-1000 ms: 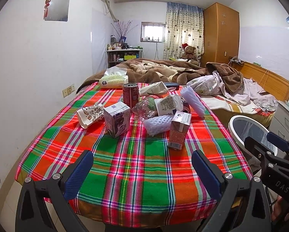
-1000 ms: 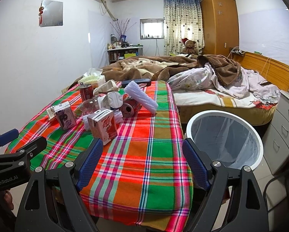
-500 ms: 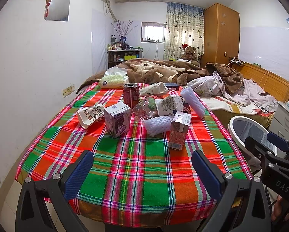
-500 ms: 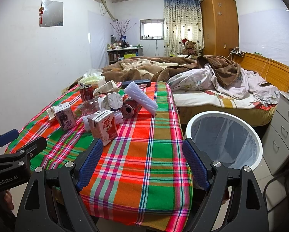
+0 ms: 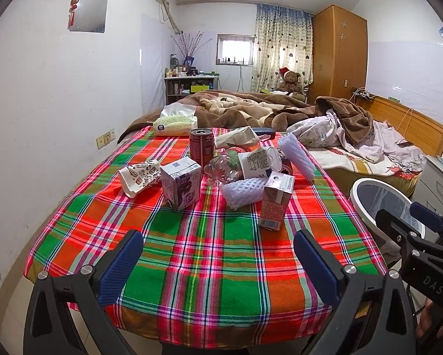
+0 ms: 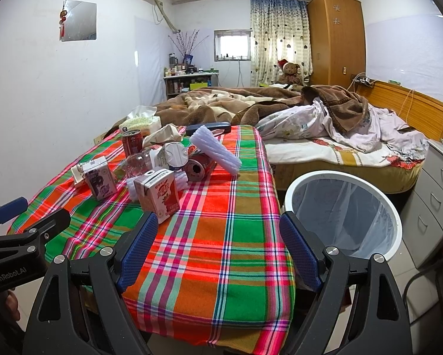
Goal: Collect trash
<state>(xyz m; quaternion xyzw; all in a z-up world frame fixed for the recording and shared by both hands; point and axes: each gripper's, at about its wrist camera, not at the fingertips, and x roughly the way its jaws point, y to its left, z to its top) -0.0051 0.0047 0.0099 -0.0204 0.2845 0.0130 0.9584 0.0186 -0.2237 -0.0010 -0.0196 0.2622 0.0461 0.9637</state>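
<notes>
Trash lies in a heap on the plaid tablecloth (image 5: 209, 254): a purple drink carton (image 5: 181, 188), a red carton (image 5: 274, 204) (image 6: 157, 195), an upright red can (image 5: 201, 146), a can on its side (image 6: 198, 167), a crushed plastic bottle (image 5: 222, 170), a white foam net (image 5: 243, 190), a foam roll (image 5: 296, 155) (image 6: 215, 152) and a patterned paper cup (image 5: 138, 176). A white bin with a clear liner (image 6: 342, 213) stands on the floor right of the table. My left gripper (image 5: 218, 261) and right gripper (image 6: 218, 244) both hover open over the near table edge, holding nothing.
A tissue pack (image 5: 175, 124) and a dark case (image 6: 208, 127) lie at the table's far end. An unmade bed (image 6: 325, 136) sits behind and to the right, grey drawers (image 6: 434, 195) stand right of the bin, and a white wall runs along the left.
</notes>
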